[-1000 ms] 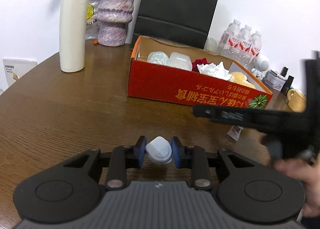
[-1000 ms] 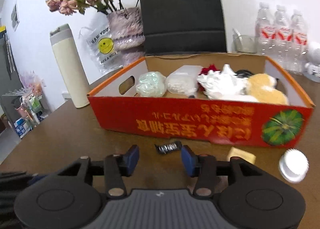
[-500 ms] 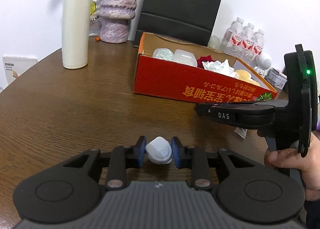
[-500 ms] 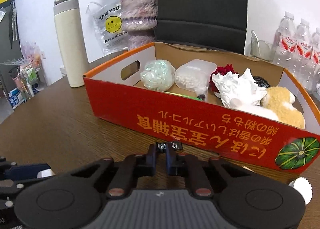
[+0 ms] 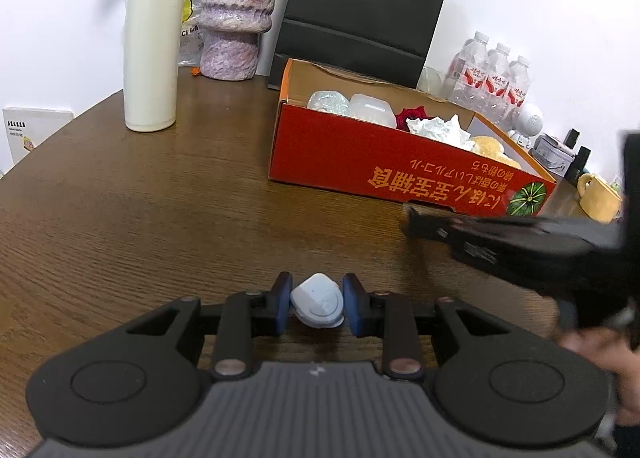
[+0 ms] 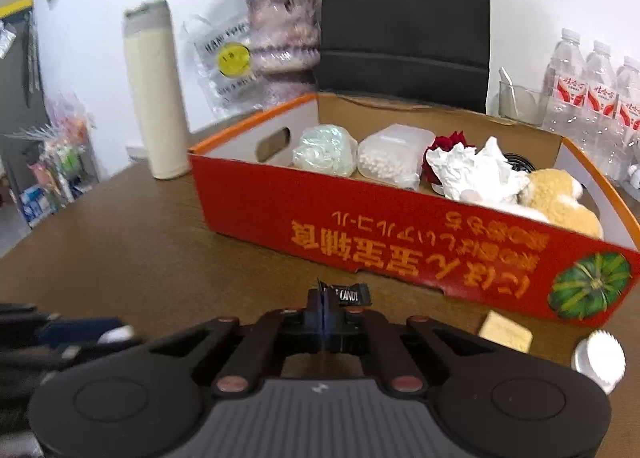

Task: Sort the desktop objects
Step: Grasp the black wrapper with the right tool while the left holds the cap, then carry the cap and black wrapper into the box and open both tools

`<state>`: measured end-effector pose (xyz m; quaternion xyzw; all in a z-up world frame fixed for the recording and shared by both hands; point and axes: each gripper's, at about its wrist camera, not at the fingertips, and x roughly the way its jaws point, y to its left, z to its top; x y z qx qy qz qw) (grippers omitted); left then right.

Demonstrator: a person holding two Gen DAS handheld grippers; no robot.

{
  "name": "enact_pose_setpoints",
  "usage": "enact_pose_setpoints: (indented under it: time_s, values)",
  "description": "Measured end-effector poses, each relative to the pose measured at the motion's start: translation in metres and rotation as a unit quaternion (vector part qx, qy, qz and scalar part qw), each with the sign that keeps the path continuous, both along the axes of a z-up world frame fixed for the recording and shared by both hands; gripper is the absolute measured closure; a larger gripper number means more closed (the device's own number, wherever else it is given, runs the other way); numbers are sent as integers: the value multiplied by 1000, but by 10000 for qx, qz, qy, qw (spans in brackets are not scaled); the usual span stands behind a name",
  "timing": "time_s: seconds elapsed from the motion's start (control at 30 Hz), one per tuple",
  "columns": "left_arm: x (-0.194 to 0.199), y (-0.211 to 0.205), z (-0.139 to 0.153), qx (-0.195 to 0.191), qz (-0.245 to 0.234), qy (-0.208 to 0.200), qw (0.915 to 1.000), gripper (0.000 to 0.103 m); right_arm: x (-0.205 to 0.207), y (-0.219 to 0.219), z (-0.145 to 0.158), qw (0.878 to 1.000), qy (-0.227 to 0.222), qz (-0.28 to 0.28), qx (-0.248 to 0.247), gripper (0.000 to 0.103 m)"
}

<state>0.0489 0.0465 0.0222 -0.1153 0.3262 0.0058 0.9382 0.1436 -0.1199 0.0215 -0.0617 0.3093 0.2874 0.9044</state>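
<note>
My left gripper (image 5: 317,304) is shut on a small pale rounded gadget (image 5: 319,306), its blue pads (image 5: 283,306) pressing both sides low over the wooden table (image 5: 160,217). My right gripper (image 6: 323,298) is shut on one end of a black candy wrapper (image 6: 353,294), which sticks out to the right of the closed tips. The red cardboard box (image 6: 400,246) stands just beyond it, holding plastic tubs, crumpled white paper, a red flower and a plush toy. In the left wrist view the right gripper (image 5: 416,219) shows blurred in front of the box (image 5: 352,155).
A cream flask (image 5: 154,37), a mottled vase (image 5: 236,13) and a black paper bag (image 5: 360,9) stand at the back. Water bottles (image 5: 496,77) and a yellow mug (image 5: 598,197) are to the right. A white cap (image 6: 599,358) and a pale square piece (image 6: 506,332) lie near the box's right corner.
The right gripper's jaws closed from wide apart onto the black candy wrapper that lay between them, and its view rolled a little. The left gripper kept its hold and stayed put.
</note>
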Motion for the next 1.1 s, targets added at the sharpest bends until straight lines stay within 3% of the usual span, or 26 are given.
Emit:
enact_pose_setpoints:
  time_s: [0.1, 0.2, 0.3, 0.37, 0.4, 0.53, 0.7, 0.73, 0.77, 0.8, 1.1]
  values:
    - [2, 2, -1, -6, 4, 8, 10000, 74, -24, -13, 5, 10000, -44, 8, 50, 103]
    - [4, 0, -1, -19, -9, -4, 10000, 74, -44, -22, 6, 9994, 219, 263, 73, 101]
    - [5, -1, -1, -29, -19, -10, 10000, 74, -56, -22, 10, 9991, 214, 363, 17, 85]
    - [6, -1, -2, -19, -22, -11, 10000, 74, -57, -21, 11, 9994, 131, 322, 13, 64]
    - [5, -1, -1, -21, -18, -11, 10000, 74, -55, -21, 10, 9996, 132, 252, 25, 63]
    - [4, 0, -2, 3, -24, -15, 10000, 74, -48, -13, 2, 9995, 317, 96, 0, 63]
    - [4, -3, -2, 135, -45, -26, 9999, 74, -50, -1, -4, 9998, 19, 118, -173, 66]
    - [5, -3, -2, 150, -42, -26, 9999, 74, -53, 2, -4, 9994, -91, 176, -295, 72]
    - [5, -3, -2, 145, -34, -28, 9999, 74, -54, 2, -4, 9992, -77, 277, -267, 86]
    - [4, -3, -2, 133, -27, -24, 9999, 74, -54, 1, -3, 9993, -34, 315, -217, 90]
    - [-4, -15, 8, 139, -136, -102, 9998, 74, -68, -18, 2, 9998, -150, 91, -70, 91]
